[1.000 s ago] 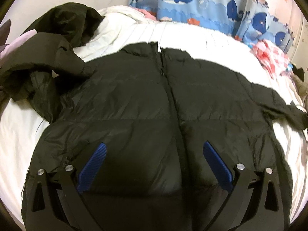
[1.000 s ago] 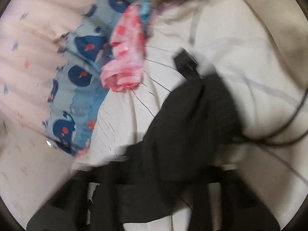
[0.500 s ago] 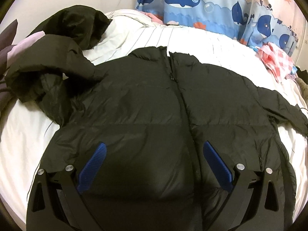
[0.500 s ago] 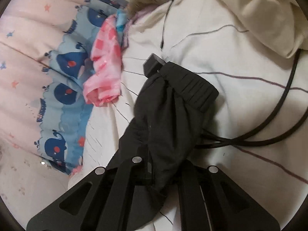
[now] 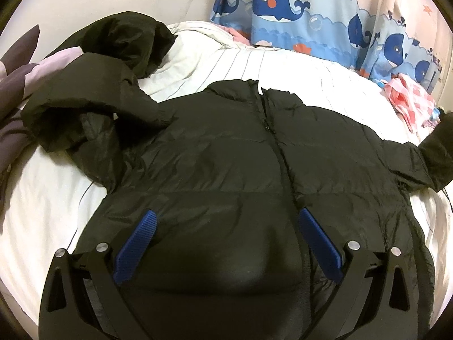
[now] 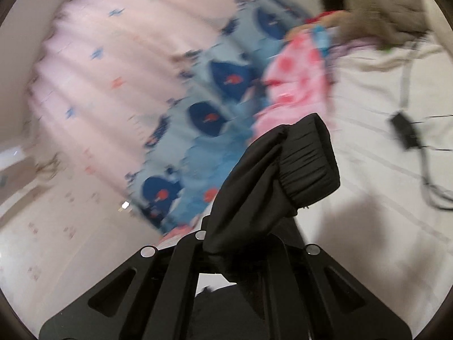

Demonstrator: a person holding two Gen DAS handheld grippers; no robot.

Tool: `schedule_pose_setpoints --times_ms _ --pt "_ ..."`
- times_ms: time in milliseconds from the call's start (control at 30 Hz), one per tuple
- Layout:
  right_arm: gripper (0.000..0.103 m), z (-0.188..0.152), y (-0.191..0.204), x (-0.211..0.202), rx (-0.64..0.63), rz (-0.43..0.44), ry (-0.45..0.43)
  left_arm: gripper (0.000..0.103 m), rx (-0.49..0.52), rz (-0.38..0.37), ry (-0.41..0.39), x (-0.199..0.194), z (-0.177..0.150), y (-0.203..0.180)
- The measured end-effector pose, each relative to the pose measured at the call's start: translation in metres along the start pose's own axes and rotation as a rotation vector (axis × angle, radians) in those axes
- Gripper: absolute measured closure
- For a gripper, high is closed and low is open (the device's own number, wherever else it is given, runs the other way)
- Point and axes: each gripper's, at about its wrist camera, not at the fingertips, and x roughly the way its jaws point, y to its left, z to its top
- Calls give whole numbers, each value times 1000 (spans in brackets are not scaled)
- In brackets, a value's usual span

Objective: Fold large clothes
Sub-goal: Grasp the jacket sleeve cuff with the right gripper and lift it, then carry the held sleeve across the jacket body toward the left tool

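While the big black jacket (image 5: 226, 155) is lying flat and zipped on the white bed (image 5: 42, 212), no fold is showing yet. The right gripper (image 6: 223, 257) is pinching the right sleeve cuff (image 6: 300, 164) tight and has lifted it off the bed since a moment ago. The left gripper (image 5: 226, 243) is hanging wide open over the near hem, holding nothing.
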Motion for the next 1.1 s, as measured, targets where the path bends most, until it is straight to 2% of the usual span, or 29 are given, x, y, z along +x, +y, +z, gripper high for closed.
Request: schedule_pose_setpoints --times_ms 200,333,467,567,800,1100 --pt "100 -38 106 38 -123 110 97 7 -37 6 -31 -10 7 20" --pt "100 -78 172 67 -210 175 172 7 -75 31 -45 -13 12 38" --pt "100 -140 232 103 -328 209 273 7 -130 67 -61 -16 18 62" --pt "100 -189 266 125 -391 224 342 7 -170 67 -52 -16 20 78" --pt "100 -287 312 158 -468 268 472 7 -172 81 -62 -20 22 86" --pt "100 -388 323 185 -592 256 619 7 -239 93 -73 -22 26 106"
